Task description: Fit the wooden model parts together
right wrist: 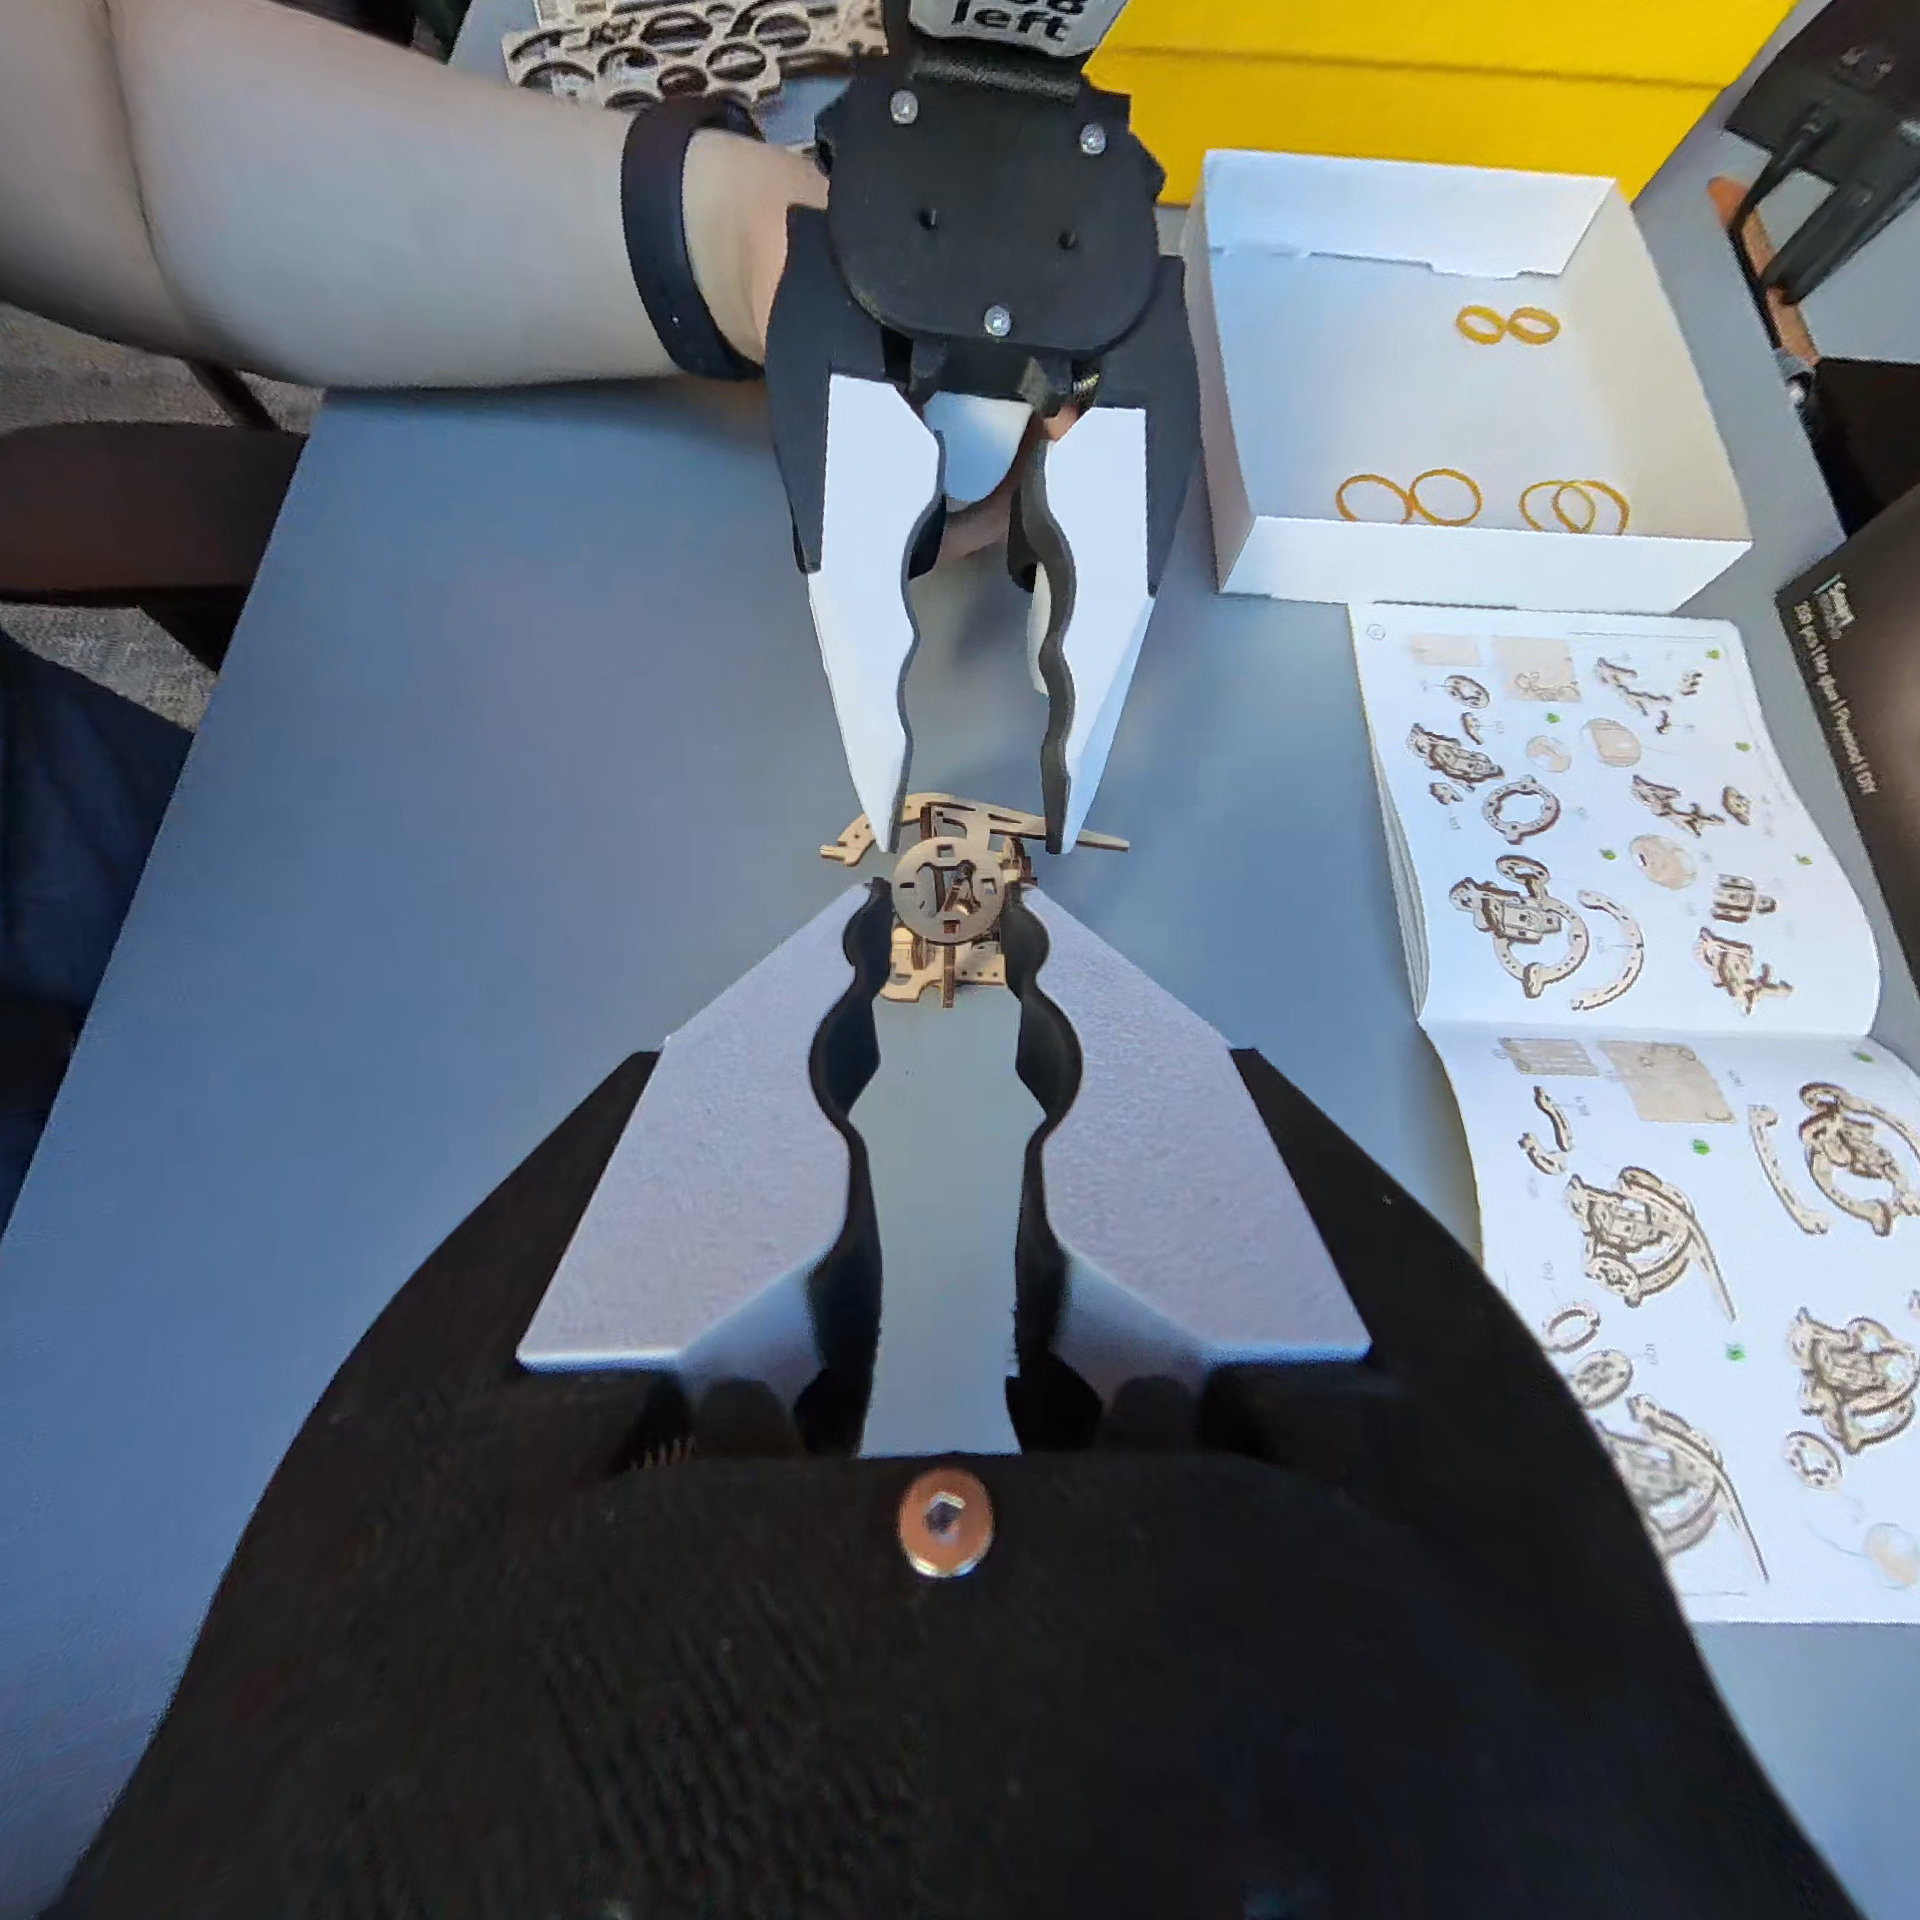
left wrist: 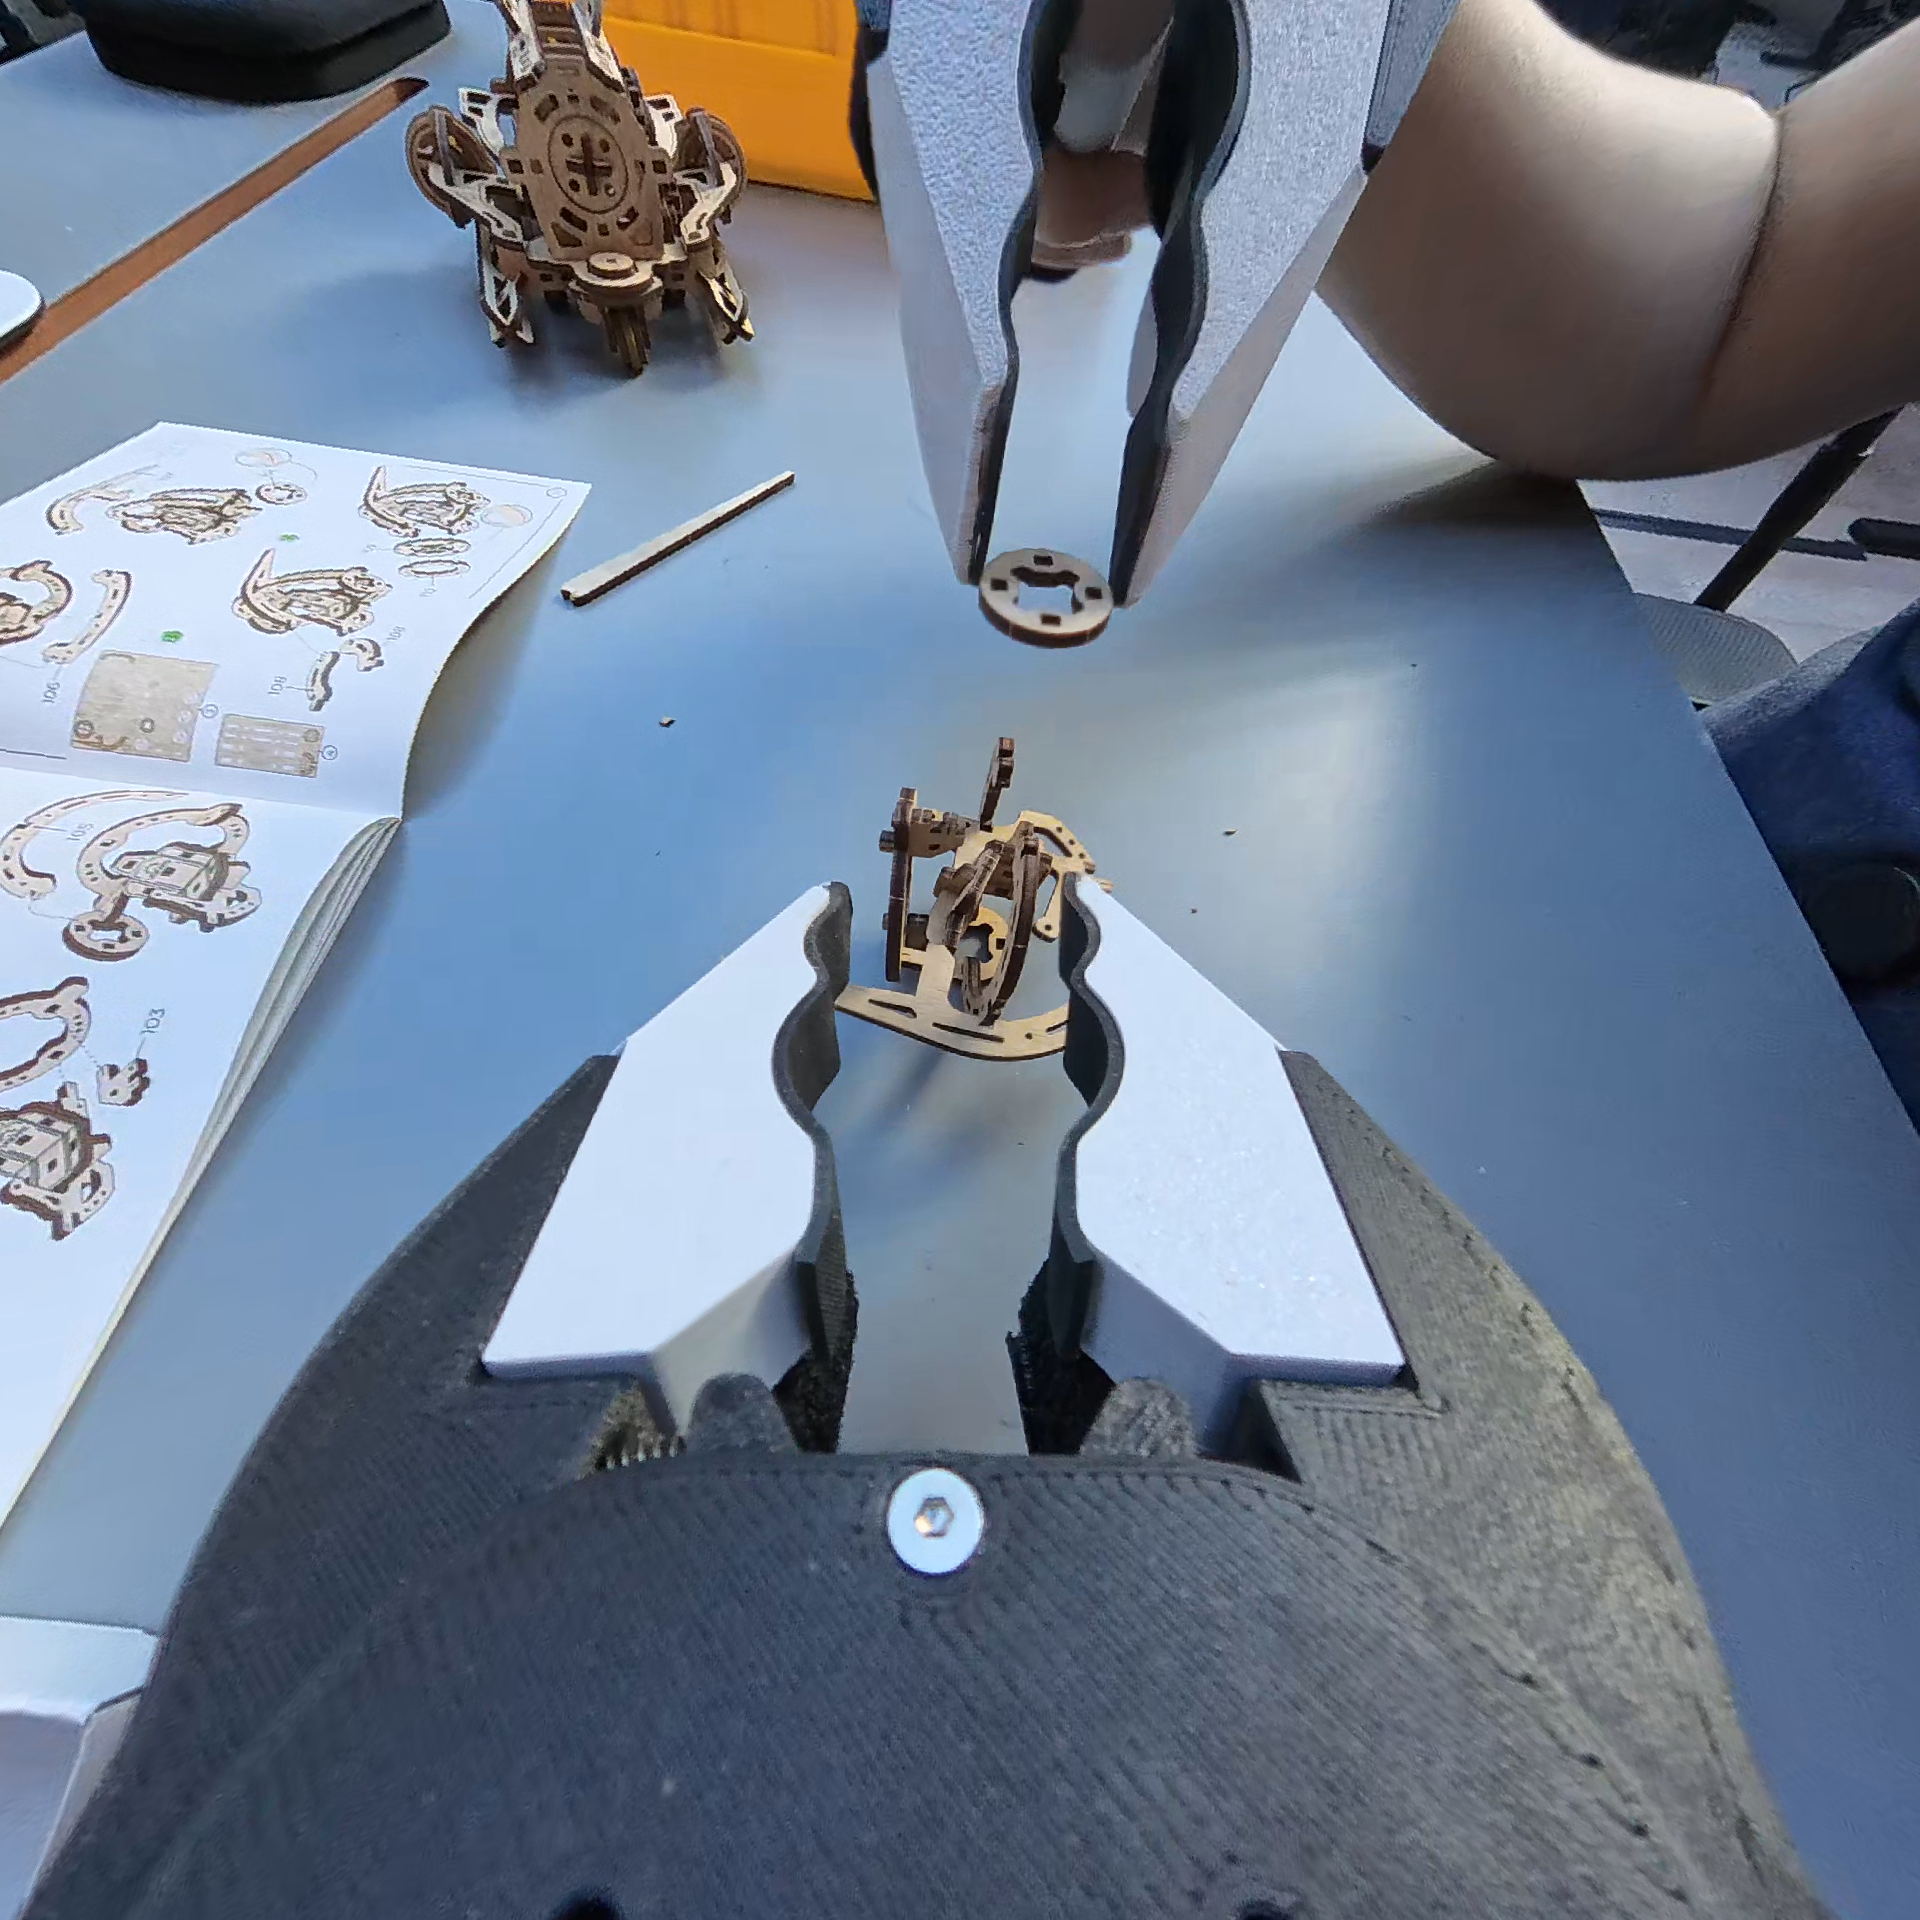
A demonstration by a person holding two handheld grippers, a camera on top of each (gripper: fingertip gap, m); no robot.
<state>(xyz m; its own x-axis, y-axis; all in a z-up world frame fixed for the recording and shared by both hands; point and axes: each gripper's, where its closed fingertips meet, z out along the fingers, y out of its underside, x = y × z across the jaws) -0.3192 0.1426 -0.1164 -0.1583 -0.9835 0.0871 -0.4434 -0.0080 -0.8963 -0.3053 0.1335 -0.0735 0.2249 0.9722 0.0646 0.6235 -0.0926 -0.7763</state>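
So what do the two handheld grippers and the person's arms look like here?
Both the left gripper and right gripper have textured black printed bodies, a silver centre bolt, and white fingers with wavy black pads. Forearms are bare; a black wristband sits on the left wrist.

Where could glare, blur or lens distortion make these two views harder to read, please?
Left wrist view: pale glare on the table; the forearm is stretched by the wide angle. Right wrist view: the booklet bends and softens near the edge, the wooden disc stays sharp.

Grey table (left wrist: 1351, 831): small wooden subassembly (left wrist: 971, 935) centre, finished wooden model (left wrist: 582, 197) 11 o'clock, open instruction booklet (left wrist: 208, 727) 9 o'clock, wooden stick (left wrist: 675, 540).
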